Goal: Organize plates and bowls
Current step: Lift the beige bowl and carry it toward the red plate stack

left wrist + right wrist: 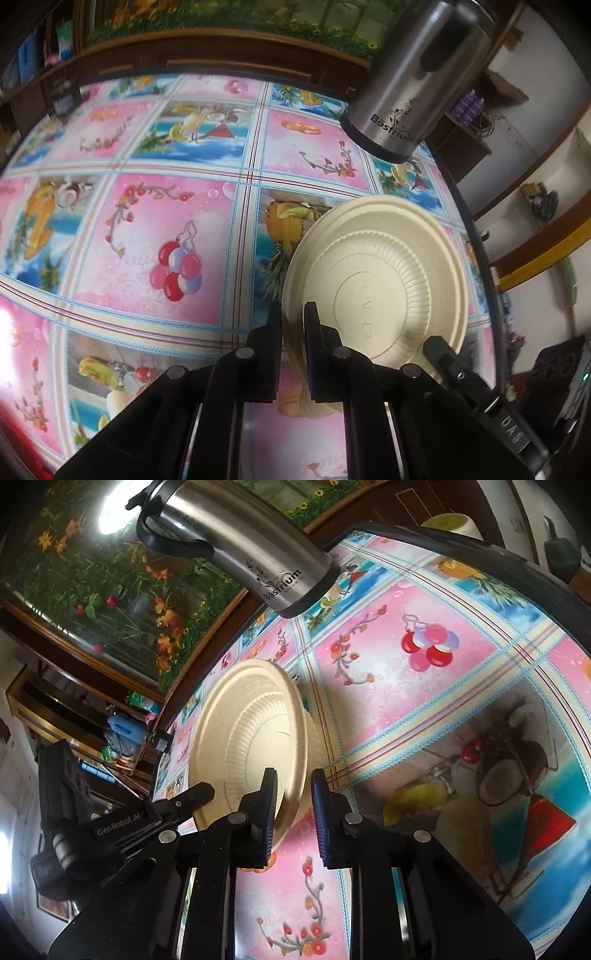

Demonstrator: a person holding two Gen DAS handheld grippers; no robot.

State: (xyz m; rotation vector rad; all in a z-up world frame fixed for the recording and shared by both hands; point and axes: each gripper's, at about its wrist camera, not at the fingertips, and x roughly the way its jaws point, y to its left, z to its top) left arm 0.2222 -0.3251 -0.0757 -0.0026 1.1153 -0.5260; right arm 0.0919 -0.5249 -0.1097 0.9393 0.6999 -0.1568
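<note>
Cream disposable plate (373, 280) is off the counter (155, 229), held tilted on edge above the patterned cloth, toward the counter's edge nearest the steel flask (413, 85).

Left tongs (293, 332) are clamped on the plate's rim. Right tongs (293, 805) straddle the opposite rim with a gap at the outer finger; we cannot tell whether they pinch.

We judge the plate very light, thin moulded pulp, somewhat flexible and easily creased; the flat outer rim is the place to hold, gently.

Left view shows the plate's underside with its embossed base ring, plus a tip of the other tool at the far rim. Right view shows the eating face and what looks like a second piece nested behind; whether plate or bowl, unclear.
</note>
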